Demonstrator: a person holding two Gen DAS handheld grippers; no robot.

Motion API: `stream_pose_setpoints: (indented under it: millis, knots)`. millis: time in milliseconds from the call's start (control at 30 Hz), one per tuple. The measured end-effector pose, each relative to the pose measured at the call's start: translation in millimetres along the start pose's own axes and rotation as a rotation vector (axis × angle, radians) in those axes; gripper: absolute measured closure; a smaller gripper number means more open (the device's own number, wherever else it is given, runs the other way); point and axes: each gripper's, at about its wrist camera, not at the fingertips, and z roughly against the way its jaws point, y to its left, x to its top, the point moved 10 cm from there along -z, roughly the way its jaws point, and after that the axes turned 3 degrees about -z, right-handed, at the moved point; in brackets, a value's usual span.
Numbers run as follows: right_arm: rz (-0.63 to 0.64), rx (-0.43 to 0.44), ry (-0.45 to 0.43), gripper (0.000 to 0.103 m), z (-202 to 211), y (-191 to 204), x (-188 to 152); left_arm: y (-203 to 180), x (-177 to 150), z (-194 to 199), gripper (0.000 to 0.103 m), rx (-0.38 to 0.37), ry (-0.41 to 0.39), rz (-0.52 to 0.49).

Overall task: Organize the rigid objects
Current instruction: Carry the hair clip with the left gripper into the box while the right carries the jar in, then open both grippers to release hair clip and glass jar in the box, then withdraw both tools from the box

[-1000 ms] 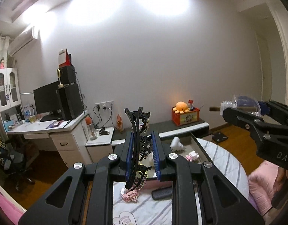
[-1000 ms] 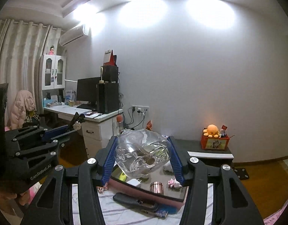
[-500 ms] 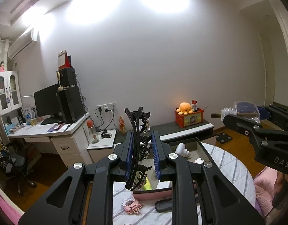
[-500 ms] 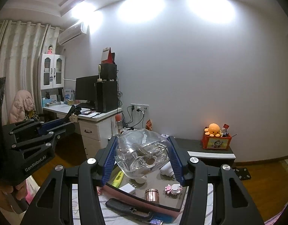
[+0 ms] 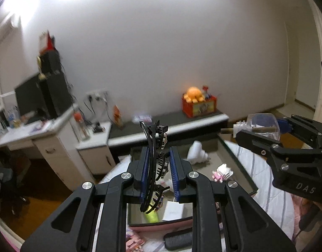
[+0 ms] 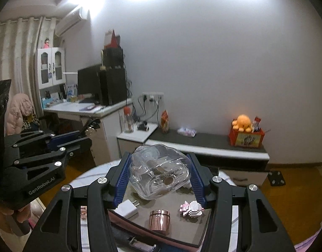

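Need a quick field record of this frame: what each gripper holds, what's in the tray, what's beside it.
left gripper: shut on a black hair claw clip, clip standing roughly upright
right gripper: shut on a clear plastic bottle lying sideways, brown part visible inside
tray: pink-rimmed, below both grippers
tray contents: copper jar, white charger plug, pink block figure, yellow-green item (blurred, unclear)
outside tray: black brush-like item on striped cloth
status: neither held item set down yet
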Motion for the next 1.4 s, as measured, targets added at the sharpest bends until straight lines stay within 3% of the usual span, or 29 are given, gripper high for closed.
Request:
stream_pose_setpoints:
  millis: [267,467,533,567,600,667,900,1000,1267,1400]
  knots:
    - [-0.041,0.006,0.176,0.049,-74.9,-18.2,-55.7,-10.0,-53.6,-91.8,0.083,-0.053,0.208,0.006]
    - [-0.061,0.009,0.246,0.049,-94.8,-29.7,-81.9,-13.7,-72.2,-112.3,0.083,-0.053,0.267,0.008]
    - [-0.059,0.007,0.241,0.049,-92.8,-30.8,-79.8,-14.0,-69.8,-108.5,0.074,-0.050,0.258,0.008]
    - [-0.060,0.007,0.237,0.047,-92.6,-29.8,-75.5,-11.4,-68.0,-106.7,0.062,-0.049,0.251,0.007]
    - [-0.063,0.008,0.229,0.044,-90.1,-30.6,-72.9,-11.4,-65.0,-102.9,0.044,-0.048,0.236,0.004]
    - [-0.066,0.002,0.205,0.029,-82.6,-30.4,-65.2,-7.5,-56.5,-91.6,0.028,-0.025,0.194,-0.004]
    - [-0.058,-0.025,0.128,0.024,-33.7,-27.5,-41.2,1.5,-40.7,-25.2,0.007,0.011,0.095,-0.009]
    - [-0.055,-0.036,0.085,0.023,-1.5,-22.5,-33.1,7.4,-42.6,13.0,0.000,0.033,0.040,-0.010]
    - [-0.024,-0.087,-0.067,0.013,92.1,-2.5,-23.9,31.3,-55.8,113.6,0.000,0.085,-0.114,0.084]
    - [-0.018,-0.094,-0.114,0.013,126.1,10.6,-26.1,38.0,-78.9,138.7,0.000,0.078,-0.092,0.142]
